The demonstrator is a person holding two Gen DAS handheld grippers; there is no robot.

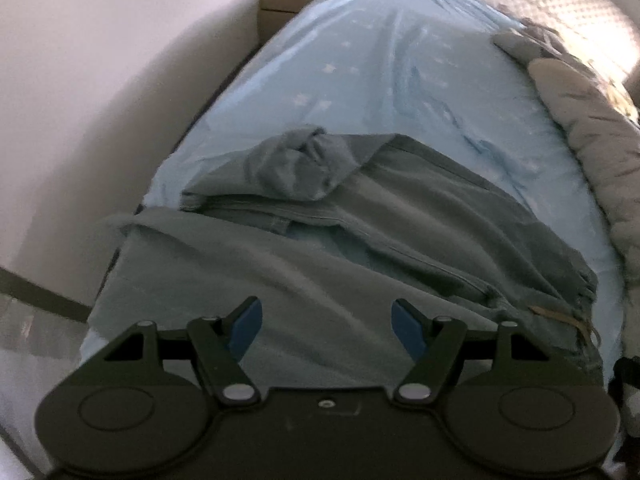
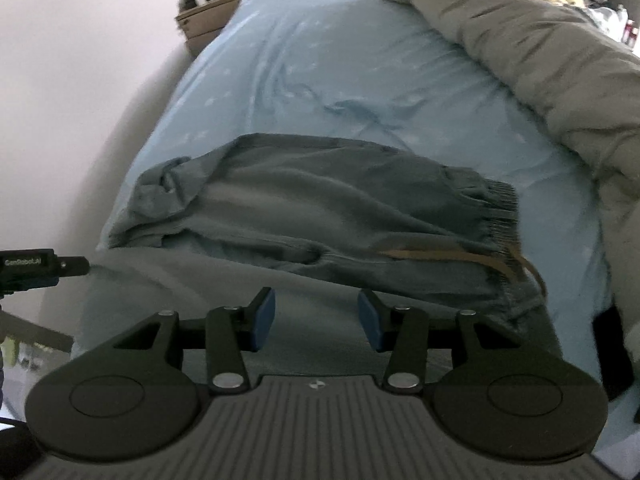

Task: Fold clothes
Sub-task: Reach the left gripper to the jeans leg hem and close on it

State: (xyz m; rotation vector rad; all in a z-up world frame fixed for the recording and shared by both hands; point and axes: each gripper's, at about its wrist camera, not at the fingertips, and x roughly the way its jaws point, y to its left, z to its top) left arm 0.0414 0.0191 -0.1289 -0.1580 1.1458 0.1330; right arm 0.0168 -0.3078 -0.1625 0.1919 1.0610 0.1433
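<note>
On the light blue sheet [image 2: 312, 80] of a bed lie grey-green sweatpants [image 2: 320, 200], spread across the near part of the mattress with one leg toward each gripper. A ribbed waistband [image 2: 502, 208] sits at the right end, with a tan drawstring [image 2: 460, 258] trailing from it; at the left end a cuff is bunched into a loose knot of cloth [image 2: 160, 192]. The near leg drapes toward the bed edge just under both grippers.

The pants look like soft fleece: light, limp, and likely to sag and crease rather than hold a line when lifted. A single-layer pinch would probably slip or pull only the top ply, so the firmer places to take hold appear to be the waistband and the cuff, where the fabric is doubled. The loose drawstring could snag or dangle during a fold.

The left gripper [image 1: 327, 322] hovers just above the near leg [image 1: 240, 280], pointing forward along the bed, its blue pads set wide apart with nothing between them. The right gripper [image 2: 316, 318] is held in a similar low pose over the same leg, jaws parted somewhat less and also empty. A grey duvet [image 2: 540, 60] is heaped along the right side of the bed, apart from the pants.
</note>
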